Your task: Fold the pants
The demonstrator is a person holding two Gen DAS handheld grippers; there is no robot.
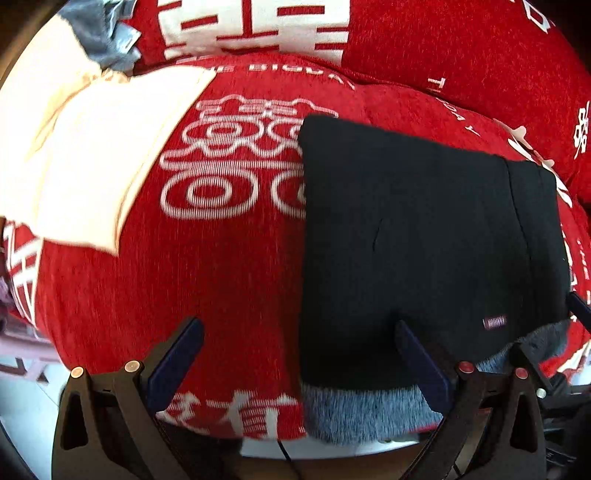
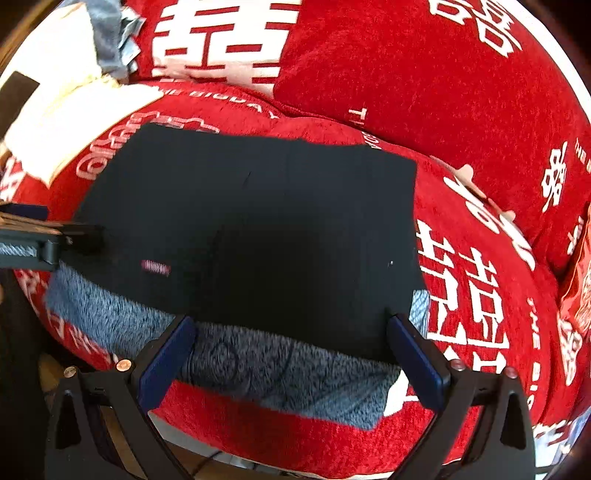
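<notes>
Black pants lie folded into a flat rectangle on a red sofa cushion, with the grey fleece lining showing along the near edge. A small label sits near that edge. My left gripper is open at the pants' near left corner, its right finger over the black cloth. My right gripper is open over the near edge, with nothing between its fingers. The left gripper's body shows at the left of the right wrist view.
A cream folded cloth lies on the cushion to the left, with a grey garment behind it. Red back cushions with white characters rise behind the seat. The seat's front edge drops to the floor just below the grippers.
</notes>
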